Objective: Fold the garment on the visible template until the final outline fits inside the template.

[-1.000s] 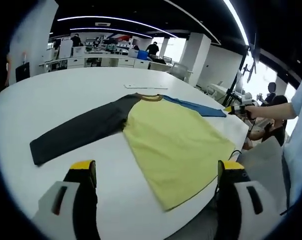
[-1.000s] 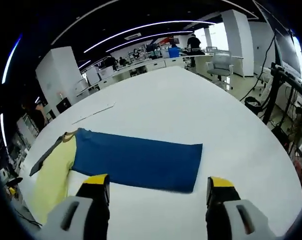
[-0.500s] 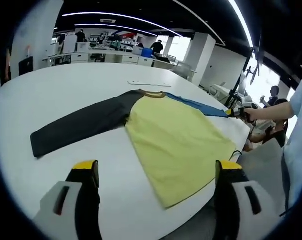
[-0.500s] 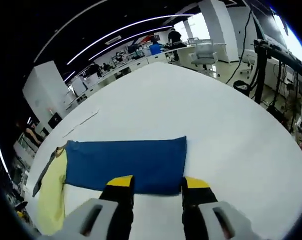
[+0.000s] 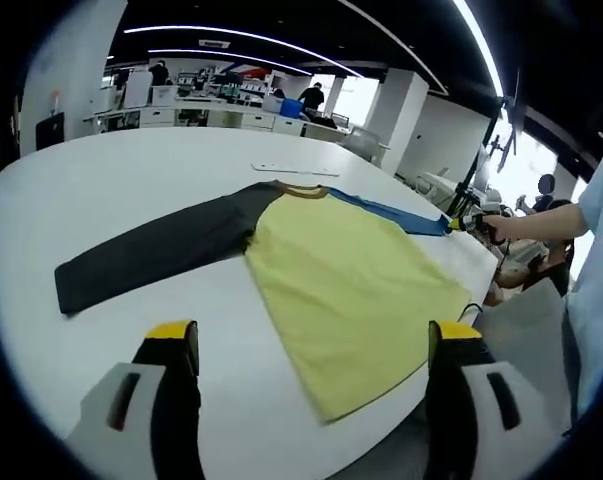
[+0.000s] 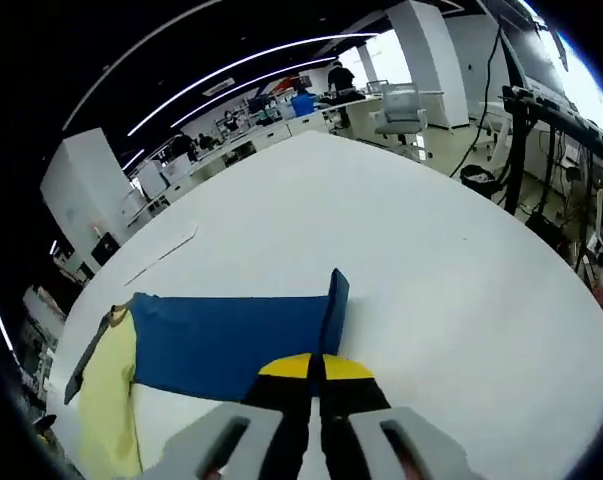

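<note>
A long-sleeved shirt lies flat on the white table. Its body is yellow, one sleeve is dark grey and the other sleeve is blue. My left gripper hovers open above the table's near edge, short of the yellow hem. In the right gripper view, my right gripper is shut on the cuff of the blue sleeve, and the cuff end stands up folded at the fingertips. The right gripper also appears at the blue cuff in the left gripper view, held by a hand.
A thin white strip lies on the table beyond the collar; it shows again as a strip in the right gripper view. Office desks, chairs and people stand far behind. A seated person is past the table's right edge.
My right gripper closed on the blue sleeve's cuff and raised its end, which now stands folded upward. The left gripper stayed open and hardly moved.
</note>
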{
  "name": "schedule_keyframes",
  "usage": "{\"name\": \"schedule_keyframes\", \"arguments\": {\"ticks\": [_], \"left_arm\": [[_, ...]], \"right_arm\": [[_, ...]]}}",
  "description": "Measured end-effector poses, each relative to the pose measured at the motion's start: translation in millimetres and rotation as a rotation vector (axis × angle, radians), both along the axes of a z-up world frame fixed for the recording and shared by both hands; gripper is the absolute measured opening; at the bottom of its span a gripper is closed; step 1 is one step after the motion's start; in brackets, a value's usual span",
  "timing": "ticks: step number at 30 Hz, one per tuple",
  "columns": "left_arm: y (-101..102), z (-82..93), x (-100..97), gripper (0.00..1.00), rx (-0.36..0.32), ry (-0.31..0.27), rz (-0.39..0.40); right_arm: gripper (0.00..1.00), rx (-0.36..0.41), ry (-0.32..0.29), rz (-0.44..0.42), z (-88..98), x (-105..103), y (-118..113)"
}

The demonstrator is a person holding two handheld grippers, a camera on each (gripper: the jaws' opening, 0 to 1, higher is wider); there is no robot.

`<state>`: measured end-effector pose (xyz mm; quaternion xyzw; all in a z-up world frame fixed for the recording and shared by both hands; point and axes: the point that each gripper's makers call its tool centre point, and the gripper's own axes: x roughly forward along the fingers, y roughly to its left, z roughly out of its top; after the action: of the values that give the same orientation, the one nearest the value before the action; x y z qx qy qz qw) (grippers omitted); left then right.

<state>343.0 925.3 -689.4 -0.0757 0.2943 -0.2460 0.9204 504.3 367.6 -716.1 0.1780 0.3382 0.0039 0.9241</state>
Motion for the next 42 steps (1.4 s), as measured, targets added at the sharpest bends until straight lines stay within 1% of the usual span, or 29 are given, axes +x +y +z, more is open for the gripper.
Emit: {"name": "schedule_keyframes", "arguments": {"ticks": [1, 2, 3, 4, 6, 10, 12, 15, 16, 17, 20, 21, 22, 23, 24, 25, 26, 28, 31, 35, 37, 39, 42], "left_arm": [[0, 0.8, -0.6, 0.92, 0.0, -0.005, -0.001], [0, 1.1, -0.8, 0.92, -0.001, -0.007, -0.001], [1, 1.5, -1.2, 0.92, 0.0, -0.01, 0.0], [1, 2.0, -1.3, 0.92, 0.001, -0.013, 0.0], [3, 3.8, -1.2, 0.92, 0.0, -0.024, 0.006], [5, 4.7, -1.8, 0.92, 0.001, -0.041, 0.012], [7, 2.4, -3.4, 0.91, 0.05, -0.056, 0.002], [7, 0.5, -5.7, 0.91, 0.055, -0.054, 0.002], [7, 0.7, -5.9, 0.91, 0.053, -0.059, 0.003], [8, 0.5, -5.9, 0.91, 0.051, -0.063, 0.005], [11, -0.5, -6.5, 0.9, 0.059, -0.082, 0.013], [12, -1.9, -7.0, 0.9, 0.073, -0.082, 0.013], [13, -2.5, -7.8, 0.91, 0.084, -0.087, 0.012], [13, -3.1, -9.3, 0.91, 0.084, -0.094, 0.013], [14, -3.4, -10.3, 0.9, 0.08, -0.097, 0.017], [14, -3.2, -11.7, 0.89, 0.063, -0.104, 0.032], [15, -4.7, -13.2, 0.89, 0.051, -0.105, 0.043], [19, -9.7, -16.9, 0.9, 0.035, -0.102, 0.07], [17, -13.5, -23.4, 0.9, 0.023, -0.104, 0.076], [16, -14.5, -23.1, 0.89, 0.045, -0.104, 0.071], [14, -12.6, -22.0, 0.89, 0.064, -0.107, 0.054], [12, -14.6, -22.0, 0.89, 0.08, -0.099, 0.039], [13, -15.8, -21.6, 0.88, 0.09, -0.095, 0.037]], "right_arm": [[0.0, 0.015, -0.014, 0.017, 6.4, 4, 9], [0.0, 0.02, -0.02, 0.033, 9.0, 7, 13], [0.0, -0.002, -0.043, 0.065, 16.3, 12, 20], [0.0, -0.008, -0.055, 0.083, 20.1, 16, 25], [0.0, 0.002, -0.081, 0.147, 30.7, 24, 44], [0.0, 0.036, -0.12, 0.235, 48.1, 42, 80], [0.0, 0.061, -0.148, 0.262, 55.8, 53, 97], [0.0, 0.101, -0.163, 0.295, 60.8, 63, 119], [0.0, 0.116, -0.17, 0.325, 61.3, 69, 132], [0.0, 0.114, -0.176, 0.356, 61.0, 73, 144], [0.0, 0.152, -0.18, 0.391, 58.9, 81, 174], [0.0, 0.165, -0.181, 0.404, 58.8, 83, 183], [0.0, 0.175, -0.182, 0.424, 58.1, 85, 196], [0.0, 0.18, -0.183, 0.443, 57.6, 86, 205], [0.0, 0.188, -0.176, 0.469, 56.2, 87, 219], [0.0, 0.193, -0.174, 0.485, 55.8, 87, 227], [0.0, 0.198, -0.179, 0.508, 56.6, 88, 241], [0.0, 0.208, -0.178, 0.538, 57.6, 88, 259], [0.0, 0.201, -0.179, 0.598, 58.1, 87, 289], [0.0, 0.22, -0.178, 0.647, 61.3, 85, 319], [0.0, 0.228, -0.176, 0.663, 62.8, 86, 331], [0.0, 0.23, -0.179, 0.686, 65.1, 86, 345], [0.0, 0.257, -0.192, 0.714, 73.5, 85, 369]]}}
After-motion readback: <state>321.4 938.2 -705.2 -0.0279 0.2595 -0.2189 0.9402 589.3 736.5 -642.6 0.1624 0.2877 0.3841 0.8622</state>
